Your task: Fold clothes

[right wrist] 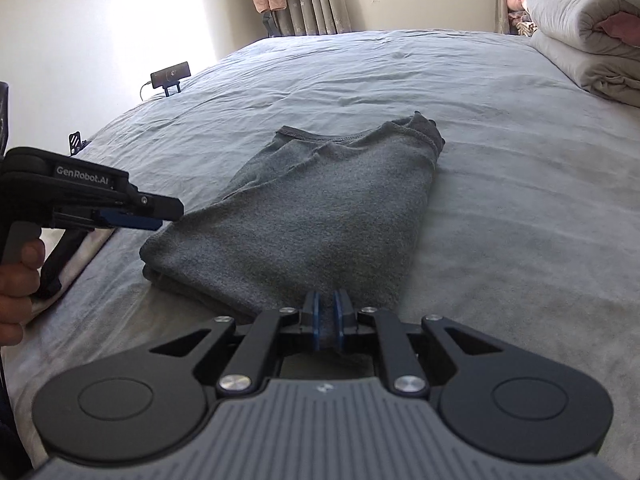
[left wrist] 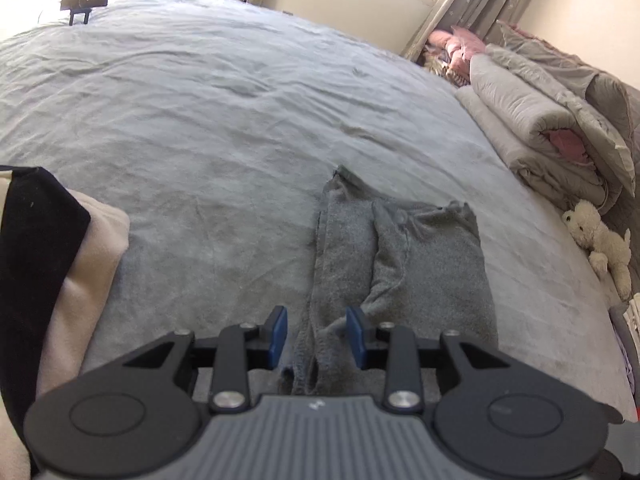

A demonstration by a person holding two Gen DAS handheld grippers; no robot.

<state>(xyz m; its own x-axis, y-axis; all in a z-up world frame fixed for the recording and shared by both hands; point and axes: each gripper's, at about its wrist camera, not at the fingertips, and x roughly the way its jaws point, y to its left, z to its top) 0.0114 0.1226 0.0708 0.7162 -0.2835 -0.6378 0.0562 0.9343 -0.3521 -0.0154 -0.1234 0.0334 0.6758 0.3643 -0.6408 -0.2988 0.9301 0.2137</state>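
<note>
Nearest, the right tongs (right wrist: 326,320) pinch the near edge of the grey garment (right wrist: 320,208), which lies already folded into a narrow stack mid-bed (right wrist: 520,184), while the left tongs (left wrist: 316,334) hover spread and empty over its left end, so probably only a last fold or tidying remains.

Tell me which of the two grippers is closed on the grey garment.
The right gripper: its blue pads pinch the near edge of the grey garment. The left gripper has its pads apart, with the cloth below them unpinched.
</note>
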